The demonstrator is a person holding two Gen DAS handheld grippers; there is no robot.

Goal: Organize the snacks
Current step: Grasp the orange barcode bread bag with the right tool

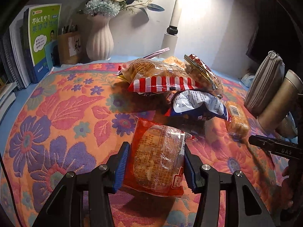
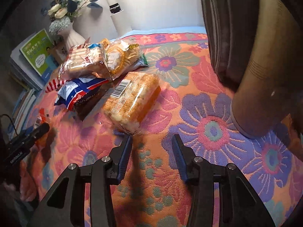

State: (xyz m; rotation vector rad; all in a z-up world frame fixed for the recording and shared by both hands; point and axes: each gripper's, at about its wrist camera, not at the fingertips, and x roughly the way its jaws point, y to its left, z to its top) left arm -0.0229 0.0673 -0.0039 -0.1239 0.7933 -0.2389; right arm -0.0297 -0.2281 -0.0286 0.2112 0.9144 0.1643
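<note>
the left gripper (image 1: 155, 162) clamps the orange crinkly snack packet (image 1: 157, 157); the right gripper (image 2: 151, 151), jaws apart and empty, sits just short of the clear-wrapped rice-cracker pack (image 2: 132, 98), whose long axis runs away and rightward.

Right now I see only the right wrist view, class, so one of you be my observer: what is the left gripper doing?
Observer: The left gripper is shut on an orange snack packet, with a blue pad against each side.
Operator: What tops the snack pile from that side?
Observer: A red-and-white striped bag, lying over a blue-and-white bag.
Operator: And behind the pile?
Observer: A brown pen holder stands between the green book and the white vase.
</note>
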